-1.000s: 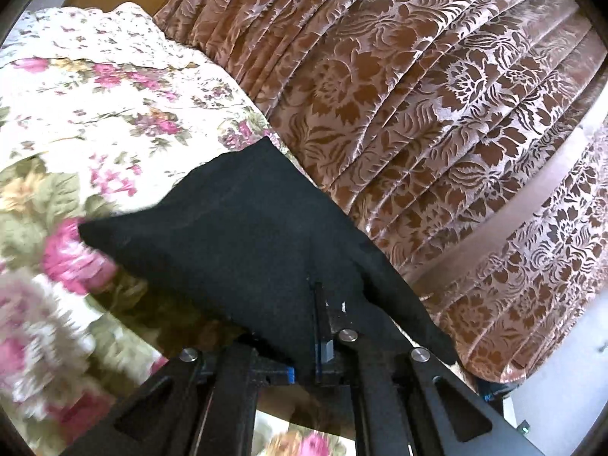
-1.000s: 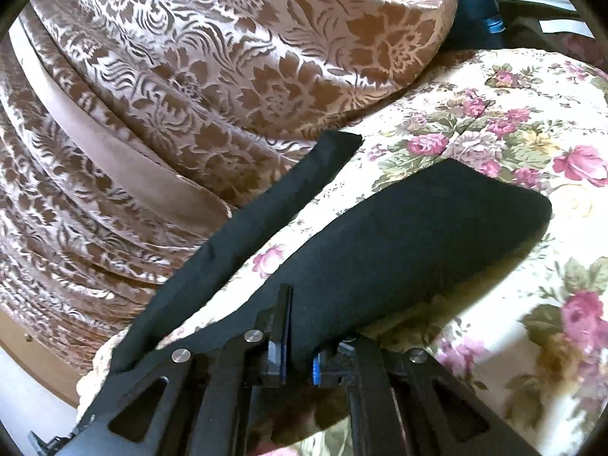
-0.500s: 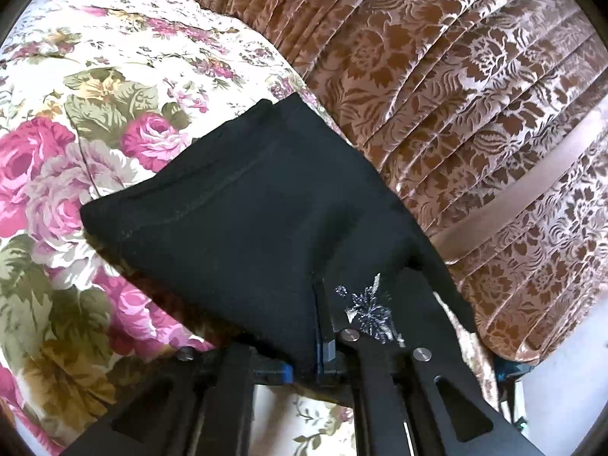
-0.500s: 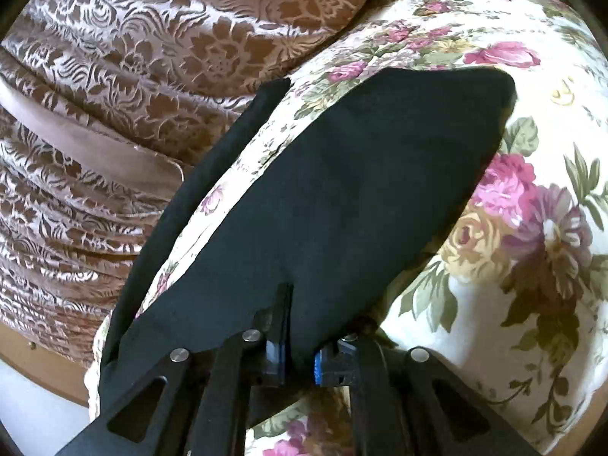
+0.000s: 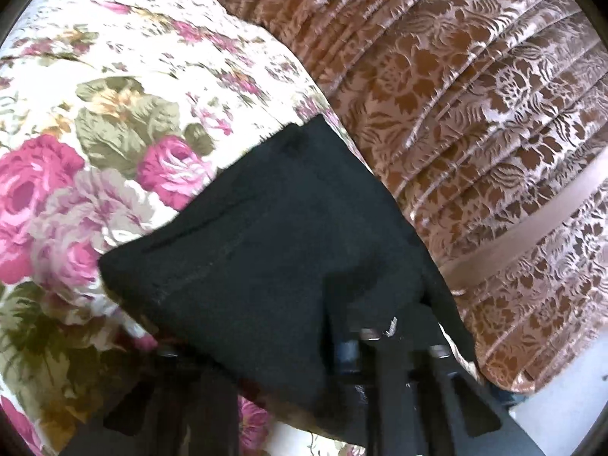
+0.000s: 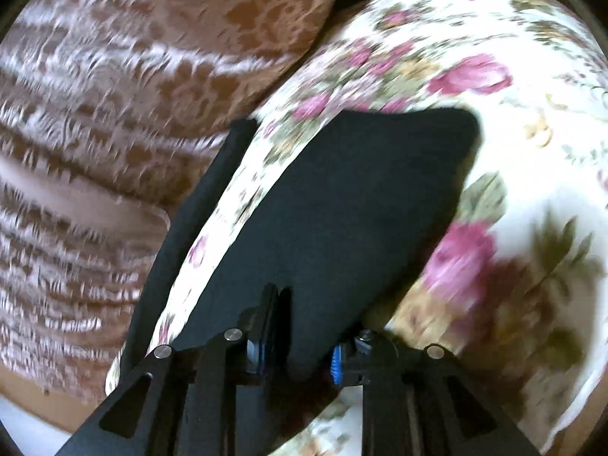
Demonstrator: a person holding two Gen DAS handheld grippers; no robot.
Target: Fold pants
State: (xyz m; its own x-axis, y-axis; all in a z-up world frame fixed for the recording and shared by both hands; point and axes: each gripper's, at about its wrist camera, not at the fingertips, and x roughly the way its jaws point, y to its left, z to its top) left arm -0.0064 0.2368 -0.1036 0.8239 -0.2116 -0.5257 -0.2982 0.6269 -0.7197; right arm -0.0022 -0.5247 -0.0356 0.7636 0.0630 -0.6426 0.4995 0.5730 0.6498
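Note:
The black pants (image 5: 266,228) lie partly on the floral bedspread (image 5: 114,114). In the left wrist view my left gripper (image 5: 342,338) is shut on the pants' edge, and the cloth drapes over its fingers. In the right wrist view the pants (image 6: 342,209) spread forward from my right gripper (image 6: 304,345). Its jaws stand apart with the cloth lying between and over them. A second black strip of the pants (image 6: 197,212) runs along the bed's edge on the left.
A brown and cream patterned curtain (image 5: 475,114) hangs right beside the bed, also in the right wrist view (image 6: 114,114). The floral bedspread (image 6: 513,133) extends to the right. Both views are motion-blurred.
Both grippers have swung with the pants over the bed. The right gripper's jaws, pinched on the cloth before, now stand apart. The left still grips the cloth.

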